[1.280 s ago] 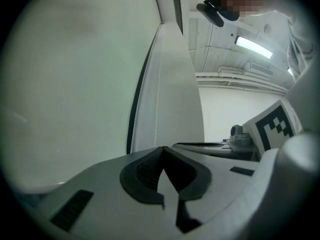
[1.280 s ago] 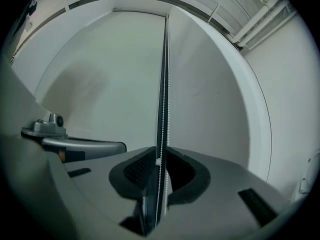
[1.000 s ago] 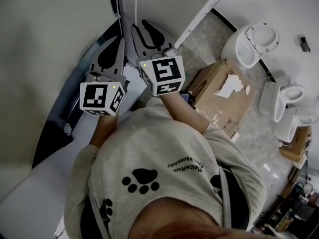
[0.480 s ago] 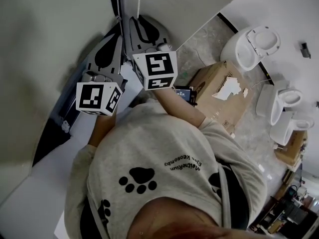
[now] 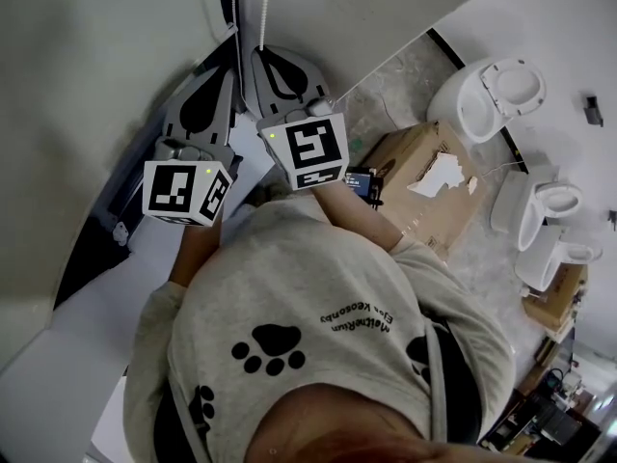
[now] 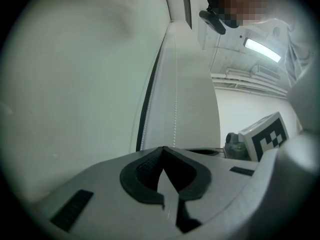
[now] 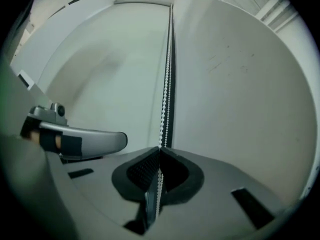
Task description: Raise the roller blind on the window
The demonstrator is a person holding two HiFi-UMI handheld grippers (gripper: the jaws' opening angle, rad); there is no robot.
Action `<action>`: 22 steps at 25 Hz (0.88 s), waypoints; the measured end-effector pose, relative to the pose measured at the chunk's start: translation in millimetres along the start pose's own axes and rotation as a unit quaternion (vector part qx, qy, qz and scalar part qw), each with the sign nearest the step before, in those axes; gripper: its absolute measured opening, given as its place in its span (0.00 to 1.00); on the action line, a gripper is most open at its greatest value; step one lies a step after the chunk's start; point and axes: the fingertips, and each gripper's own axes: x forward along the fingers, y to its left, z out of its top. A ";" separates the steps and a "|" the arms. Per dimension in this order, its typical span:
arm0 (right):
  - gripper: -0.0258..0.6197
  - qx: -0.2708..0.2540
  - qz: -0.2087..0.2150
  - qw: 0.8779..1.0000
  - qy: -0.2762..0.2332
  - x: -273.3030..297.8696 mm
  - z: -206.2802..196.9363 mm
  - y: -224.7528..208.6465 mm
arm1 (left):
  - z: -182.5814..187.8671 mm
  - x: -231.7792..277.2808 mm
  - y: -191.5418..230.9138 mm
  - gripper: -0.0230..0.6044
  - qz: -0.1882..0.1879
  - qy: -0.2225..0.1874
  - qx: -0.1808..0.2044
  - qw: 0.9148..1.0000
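Likely storeroom: loose toilets (image 5: 487, 90), cardboard boxes (image 5: 429, 186) on floor (image 5: 405, 75).

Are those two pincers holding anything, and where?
The right gripper is shut on the bead chain, pinching a hanging stretch of it at the jaw tips. The left gripper is shut, with no chain showing between its jaws.

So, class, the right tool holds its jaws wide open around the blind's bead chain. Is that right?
Not quite. The right tool is around the bead chain, but its jaws are shut on it, not wide open. The right gripper view shows the chain pinched where the two jaws meet.
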 end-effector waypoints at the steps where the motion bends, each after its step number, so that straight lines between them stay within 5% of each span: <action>1: 0.06 -0.001 0.007 1.000 -0.001 -1.7 0.3 1.9 | -0.7 -1.6 -0.7 0.05 0.002 0.001 0.000 1.000; 5: 0.06 0.007 0.032 0.999 -0.001 -5.6 -0.7 8.8 | 0.0 -11.3 -6.0 0.05 0.002 0.001 0.003 1.000; 9: 0.05 0.015 0.047 0.999 0.001 -9.0 -1.1 9.0 | 13.0 -6.0 -20.1 0.06 -0.039 0.006 0.025 0.999; 12: 0.05 0.014 0.054 0.998 -0.001 -12.7 1.0 13.7 | 30.6 5.0 -28.7 0.23 -0.069 0.010 0.047 0.996; 22: 0.05 -0.010 0.081 0.997 -0.007 -22.6 2.8 34.2 | 88.0 25.0 -45.7 0.16 -0.118 0.003 0.092 0.989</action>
